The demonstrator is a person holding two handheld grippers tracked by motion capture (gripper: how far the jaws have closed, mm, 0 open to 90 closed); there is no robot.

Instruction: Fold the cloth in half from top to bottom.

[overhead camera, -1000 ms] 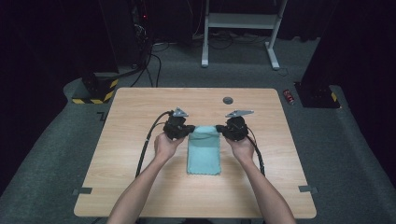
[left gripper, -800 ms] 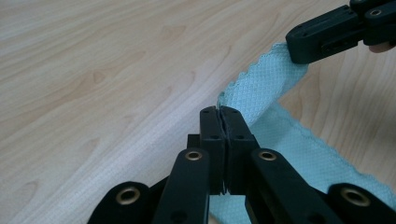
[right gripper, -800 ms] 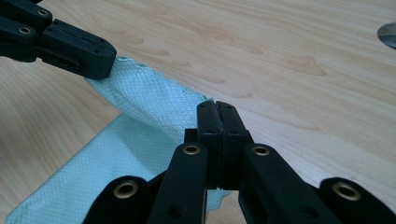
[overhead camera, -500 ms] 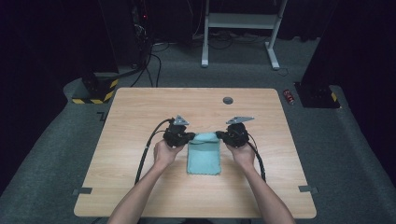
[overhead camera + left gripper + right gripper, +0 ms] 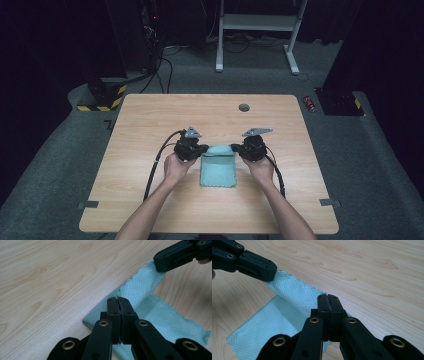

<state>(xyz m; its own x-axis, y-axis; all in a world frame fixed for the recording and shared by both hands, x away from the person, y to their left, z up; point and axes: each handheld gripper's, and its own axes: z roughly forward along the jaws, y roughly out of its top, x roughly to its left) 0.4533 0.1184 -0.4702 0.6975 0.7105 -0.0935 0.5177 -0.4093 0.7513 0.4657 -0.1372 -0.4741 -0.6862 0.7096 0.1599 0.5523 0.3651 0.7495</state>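
From the high view, a person's two hands hold the left gripper [image 5: 199, 149] and right gripper [image 5: 238, 149] at the far corners of a light-blue waffle-weave cloth [image 5: 218, 169], which lies near the middle of a pale wooden table [image 5: 150, 120]. A small dark round grommet [image 5: 244, 107] sits near the table's far edge.

In the left gripper view, the left gripper [image 5: 117, 300] pinches one cloth [image 5: 160, 317] corner, jaws pressed together; the right gripper [image 5: 162, 266] clamps the other corner.

In the right gripper view, the right gripper [image 5: 328, 297] grips the lifted cloth [image 5: 274, 322] edge, jaws tight; the left gripper [image 5: 270, 273] holds the opposite corner.
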